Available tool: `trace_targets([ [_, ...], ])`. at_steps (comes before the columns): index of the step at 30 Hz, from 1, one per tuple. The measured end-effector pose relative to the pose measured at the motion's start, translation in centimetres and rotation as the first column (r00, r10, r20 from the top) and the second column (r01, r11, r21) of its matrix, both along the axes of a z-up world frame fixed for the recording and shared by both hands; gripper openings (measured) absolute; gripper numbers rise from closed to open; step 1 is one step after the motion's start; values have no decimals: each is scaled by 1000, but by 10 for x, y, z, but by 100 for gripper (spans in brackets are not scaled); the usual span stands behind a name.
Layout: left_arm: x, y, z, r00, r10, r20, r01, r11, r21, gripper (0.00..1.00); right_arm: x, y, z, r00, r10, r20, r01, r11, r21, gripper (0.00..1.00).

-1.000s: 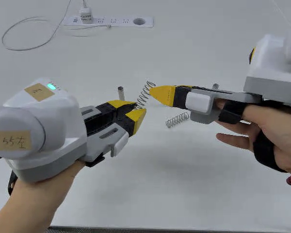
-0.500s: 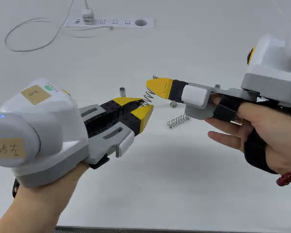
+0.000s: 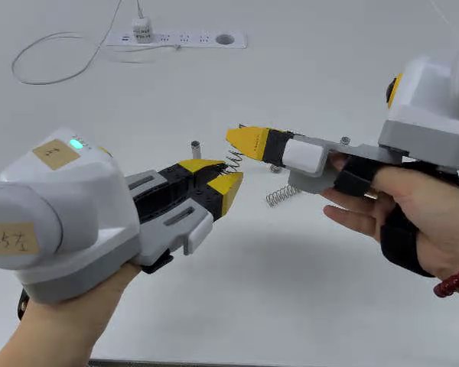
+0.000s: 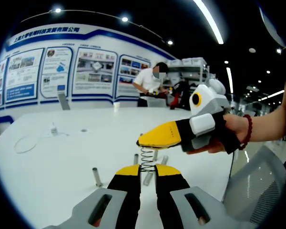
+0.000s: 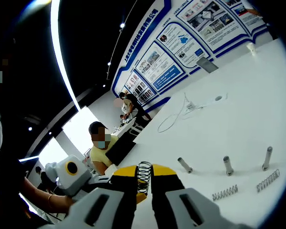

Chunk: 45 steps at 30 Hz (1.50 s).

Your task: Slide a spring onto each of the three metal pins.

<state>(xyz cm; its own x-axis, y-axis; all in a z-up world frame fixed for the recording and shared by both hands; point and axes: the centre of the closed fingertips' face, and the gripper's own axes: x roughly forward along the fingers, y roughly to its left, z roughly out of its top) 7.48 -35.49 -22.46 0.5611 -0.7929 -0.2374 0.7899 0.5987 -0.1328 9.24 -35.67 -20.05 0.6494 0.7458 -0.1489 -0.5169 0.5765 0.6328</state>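
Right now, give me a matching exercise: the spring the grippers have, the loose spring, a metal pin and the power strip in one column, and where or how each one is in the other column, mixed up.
Things:
A. held spring
B. loose spring
C. metal pin
D. power strip

States:
1. on the far side of the table
2. lying flat on the table
3. off the table, clamped at one end by the left gripper and at the other by the right gripper
4. standing upright, bare

Pairs: A-3, B-2, C-4, D-1.
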Motion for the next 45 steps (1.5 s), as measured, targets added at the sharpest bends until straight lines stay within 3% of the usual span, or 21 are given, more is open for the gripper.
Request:
trace_targets([
  [6, 1, 2, -3, 1000, 4, -13, -4, 1000, 12, 12, -2, 6, 2, 999, 27, 37, -26, 999, -32, 11],
  [9, 3, 5, -7, 1000, 13, -25, -12, 1000, 26, 17, 0, 8, 4, 999, 23, 46, -22, 999, -33, 11],
  [15, 6, 12, -12, 999, 31, -34, -29, 998, 56, 27, 6, 11, 6, 993, 23, 112, -12, 995, -98, 11],
  [16, 6, 14, -14, 999, 36, -28, -34, 997, 67, 28, 9, 11, 5, 989, 25, 147, -4, 990, -139, 11],
  [20, 7, 19, -19, 999, 49, -20, -46, 994, 95, 37, 15, 18, 7, 976, 44, 212, -1, 980, -200, 11],
  [22, 7, 20, -21, 998, 49, -35, -46, 995, 91, 38, 18, 20, 6, 971, 49, 233, 4, 975, -224, 11],
  [25, 8, 23, -24, 997, 63, -41, -59, 994, 92, 43, 26, 24, 3, 967, 42, 250, 23, 968, -250, 11],
  [27, 9, 26, -26, 997, 72, -40, -68, 993, 100, 46, 38, 22, -3, 960, 51, 274, 35, 953, -302, 11],
  [37, 11, 31, -36, 997, 66, -30, -61, 988, 144, 62, 61, 31, -15, 937, 72, 343, 69, 921, -383, 11],
  [39, 11, 32, -38, 997, 66, -26, -61, 986, 155, 66, 66, 31, -18, 931, 80, 357, 78, 910, -408, 11],
  [45, 11, 29, -42, 998, 56, -8, -54, 983, 176, 75, 78, 33, -29, 928, 78, 364, 95, 895, -435, 11],
])
